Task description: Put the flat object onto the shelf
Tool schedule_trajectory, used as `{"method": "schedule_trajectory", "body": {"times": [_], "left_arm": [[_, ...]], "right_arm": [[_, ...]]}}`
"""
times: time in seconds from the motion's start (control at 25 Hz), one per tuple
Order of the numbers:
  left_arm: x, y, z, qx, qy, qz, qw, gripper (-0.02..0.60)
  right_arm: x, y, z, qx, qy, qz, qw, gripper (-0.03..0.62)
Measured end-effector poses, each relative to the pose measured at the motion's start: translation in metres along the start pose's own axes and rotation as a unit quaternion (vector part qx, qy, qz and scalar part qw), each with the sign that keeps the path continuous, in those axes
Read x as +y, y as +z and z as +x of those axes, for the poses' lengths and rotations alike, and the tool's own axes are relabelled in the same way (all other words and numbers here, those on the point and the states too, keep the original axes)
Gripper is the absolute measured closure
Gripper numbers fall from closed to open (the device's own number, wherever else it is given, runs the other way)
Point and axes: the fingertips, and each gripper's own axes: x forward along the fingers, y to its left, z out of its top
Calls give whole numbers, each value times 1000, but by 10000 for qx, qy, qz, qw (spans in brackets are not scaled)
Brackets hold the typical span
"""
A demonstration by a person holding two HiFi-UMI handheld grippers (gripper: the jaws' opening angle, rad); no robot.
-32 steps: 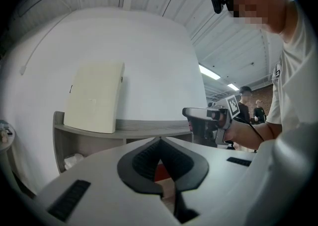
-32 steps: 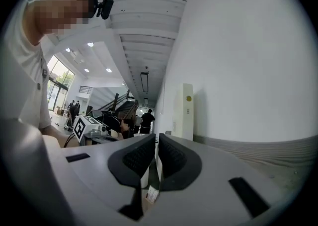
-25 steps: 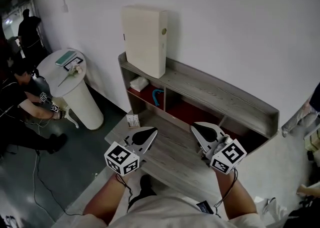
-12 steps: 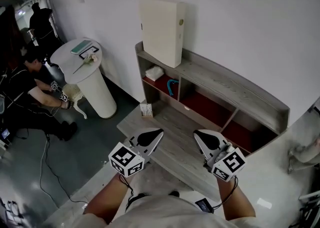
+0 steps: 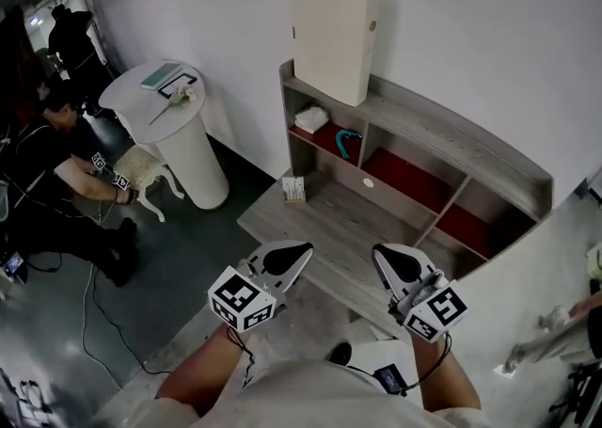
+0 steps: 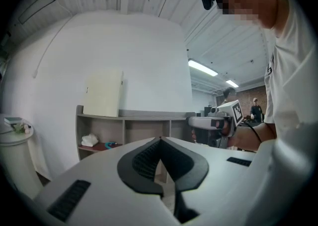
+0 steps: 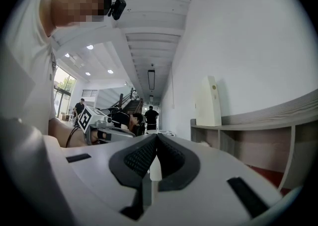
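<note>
A flat cream box (image 5: 331,39) stands upright on top of the grey wooden shelf (image 5: 442,139), leaning on the white wall. It also shows in the left gripper view as the box (image 6: 103,93) and in the right gripper view as the box (image 7: 208,102). My left gripper (image 5: 299,252) and right gripper (image 5: 384,255) hover side by side near my body, over the front edge of the low grey table (image 5: 329,229). Both are shut with nothing between their jaws, well short of the shelf. Each sees the other: the right gripper (image 6: 213,120), the left gripper (image 7: 107,130).
A small box (image 5: 293,189) stands on the low table's left end. The shelf's left compartment holds a white cloth (image 5: 310,118) and a teal item (image 5: 348,141). A round white pedestal table (image 5: 160,102) stands at left, with a seated person (image 5: 56,182) beyond it.
The view has drawn back and shifted: shelf and low table now lie farther from both grippers. Both grippers stay shut and side by side.
</note>
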Motion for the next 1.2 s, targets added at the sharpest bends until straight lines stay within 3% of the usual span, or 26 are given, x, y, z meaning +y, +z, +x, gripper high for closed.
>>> {"method": "schedule_trajectory", "body": {"times": [0.72,1.2], "left_arm": [[-45,-33,-175,46,-519,82,9986,569],[-63,-46,-223,-99,-352,212,9991,569]], "right_arm": [[189,-30,-1,44,-789,21,9969,574],[240,-50,-28,176,-1193,-201,9925,574]]}}
